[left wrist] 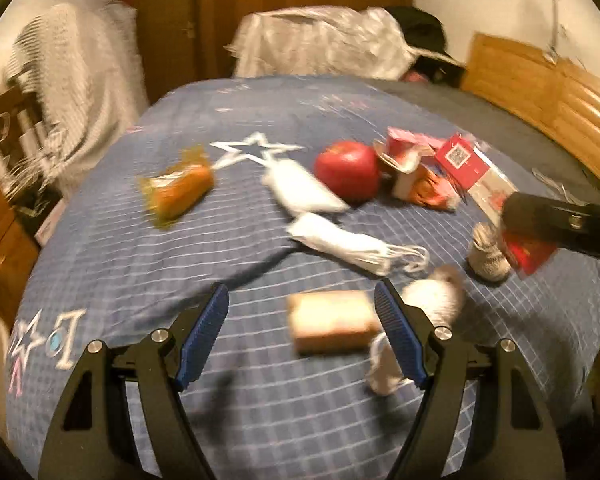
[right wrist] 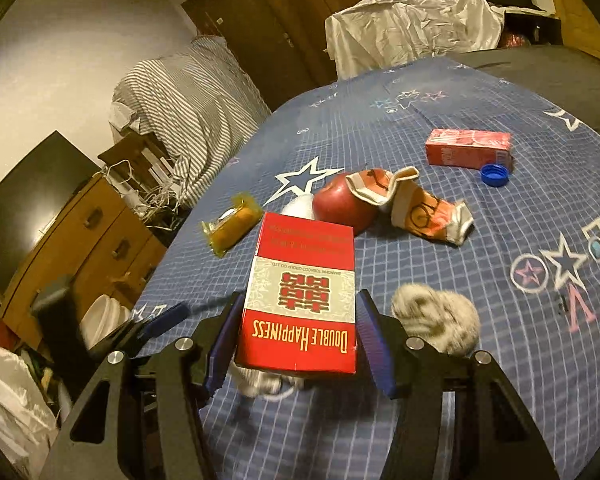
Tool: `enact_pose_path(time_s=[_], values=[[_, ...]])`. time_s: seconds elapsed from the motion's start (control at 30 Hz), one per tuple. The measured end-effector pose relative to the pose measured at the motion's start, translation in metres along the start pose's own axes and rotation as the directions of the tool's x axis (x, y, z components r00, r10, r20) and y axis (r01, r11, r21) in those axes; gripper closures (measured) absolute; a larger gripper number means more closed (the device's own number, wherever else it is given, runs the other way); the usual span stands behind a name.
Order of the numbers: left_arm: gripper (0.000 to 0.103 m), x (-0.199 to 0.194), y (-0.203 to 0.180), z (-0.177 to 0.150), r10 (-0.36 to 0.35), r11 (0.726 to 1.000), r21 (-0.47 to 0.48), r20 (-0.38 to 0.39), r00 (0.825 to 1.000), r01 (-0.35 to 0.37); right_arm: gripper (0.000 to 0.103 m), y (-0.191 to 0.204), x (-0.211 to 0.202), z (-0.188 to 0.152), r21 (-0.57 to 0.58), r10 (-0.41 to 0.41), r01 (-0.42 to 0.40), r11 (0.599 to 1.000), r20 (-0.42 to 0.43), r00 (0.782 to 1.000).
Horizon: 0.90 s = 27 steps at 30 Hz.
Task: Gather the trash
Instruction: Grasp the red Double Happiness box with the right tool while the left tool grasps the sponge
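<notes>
Bedsheet (right wrist: 500,208): woven cloth, matt, printed grid. Cigarette box (right wrist: 300,296): glossy printed card. Apple (left wrist: 346,170): smooth, shiny skin. Snack wrapper (right wrist: 230,220): clear glossy plastic film. Gripper pads (left wrist: 204,340): ribbed blue plastic. Dresser (right wrist: 96,236): varnished wood.

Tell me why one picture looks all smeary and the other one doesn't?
Left wrist view: motion blur smears the apple, the white masks and the tan packet. Right wrist view: sharper, so the red cigarette box lettering reads clearly, though the grey sock is blurred. Both views: fisheye bending, yellowish light.
</notes>
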<state>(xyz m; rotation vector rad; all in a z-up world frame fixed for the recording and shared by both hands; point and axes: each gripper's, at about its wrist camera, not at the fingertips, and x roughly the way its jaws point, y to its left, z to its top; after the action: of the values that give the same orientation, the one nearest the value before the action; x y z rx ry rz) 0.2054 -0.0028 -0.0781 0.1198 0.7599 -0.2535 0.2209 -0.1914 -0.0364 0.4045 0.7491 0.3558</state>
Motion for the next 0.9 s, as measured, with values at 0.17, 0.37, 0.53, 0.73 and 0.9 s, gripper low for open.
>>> enact_pose_path(time_s=[0.17,0.37,0.53,0.73,0.9], values=[[0.033,0.04,-0.001,-0.008,-0.023,1.0,0.003,-0.152,0.988,0.023,0.045,-0.012,-0.022,-0.015,0.007,0.012,-0.012,1.0,0.0,1.0],[0.055,0.029,0.001,-0.013,-0.097,0.995,-0.039,-0.139,0.986,0.093,0.045,-0.017,-0.03,-0.027,0.016,0.013,-0.013,1.0,0.004,1.0],[0.055,-0.002,0.024,-0.024,-0.076,0.99,-0.127,-0.097,0.992,0.063,0.045,-0.003,-0.039,-0.03,-0.04,0.007,-0.006,0.999,0.035,0.999],[0.055,-0.042,0.068,-0.05,0.065,0.969,-0.232,-0.087,0.994,-0.083,0.045,0.025,-0.037,-0.042,-0.101,0.033,-0.031,0.994,0.014,0.999],[0.055,-0.063,0.081,-0.068,0.231,0.939,-0.232,-0.12,0.965,-0.254,0.045,0.055,-0.025,-0.062,-0.175,0.045,-0.05,0.983,-0.031,0.999]])
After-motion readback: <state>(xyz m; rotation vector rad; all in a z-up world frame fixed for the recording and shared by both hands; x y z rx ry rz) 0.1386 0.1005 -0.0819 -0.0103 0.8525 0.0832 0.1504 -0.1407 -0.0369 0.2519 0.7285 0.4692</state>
